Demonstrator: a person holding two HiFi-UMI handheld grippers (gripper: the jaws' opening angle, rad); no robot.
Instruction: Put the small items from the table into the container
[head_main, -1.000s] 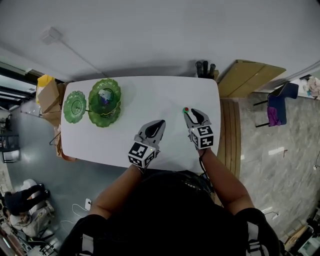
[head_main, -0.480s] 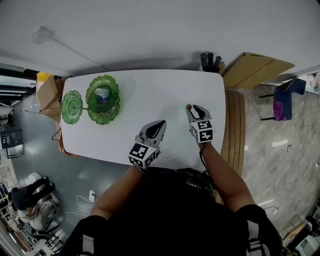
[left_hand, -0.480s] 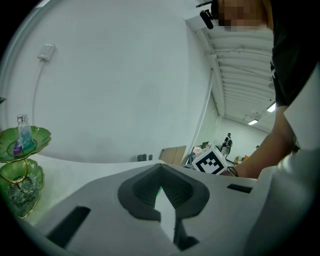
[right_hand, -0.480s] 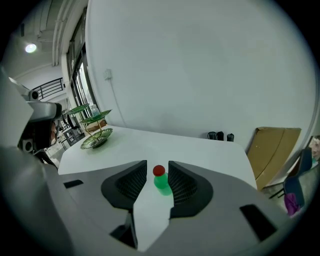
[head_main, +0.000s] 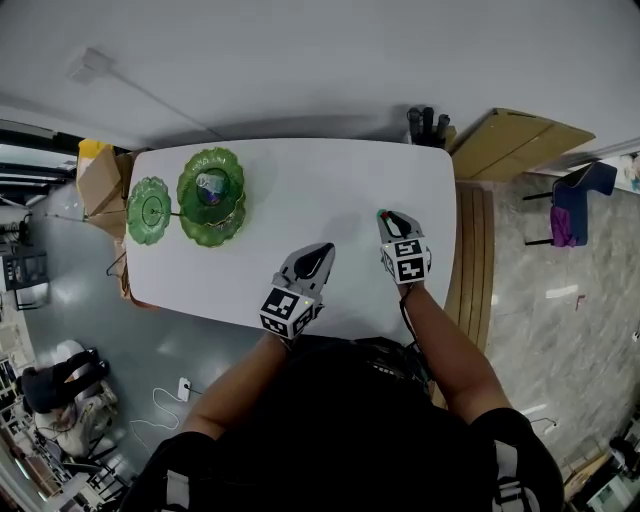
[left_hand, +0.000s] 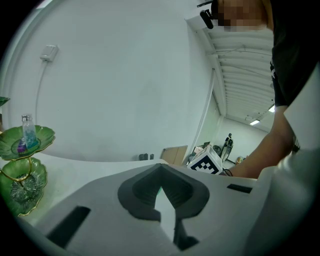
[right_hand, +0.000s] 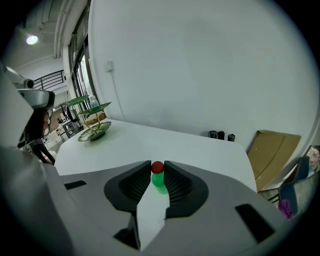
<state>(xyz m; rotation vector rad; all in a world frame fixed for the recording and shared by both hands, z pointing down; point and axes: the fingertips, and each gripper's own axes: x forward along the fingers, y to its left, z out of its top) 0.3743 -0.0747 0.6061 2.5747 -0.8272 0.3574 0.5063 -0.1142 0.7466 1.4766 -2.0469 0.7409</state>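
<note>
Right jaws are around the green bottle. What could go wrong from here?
1. The green bottle sits at the very tips of the right gripper, whose jaws are closing on it; it could squirt out or tip over.
2. The tiered green dish stands at the table's far left end; a shallow grip might drop the bottle on that carry.

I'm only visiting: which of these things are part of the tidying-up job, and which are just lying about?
Part of the job:
small green bottle, between the closing jaws of the right gripper
green tiered dish
white table

Just lying about:
cardboard box
wooden board
blue chair
</note>
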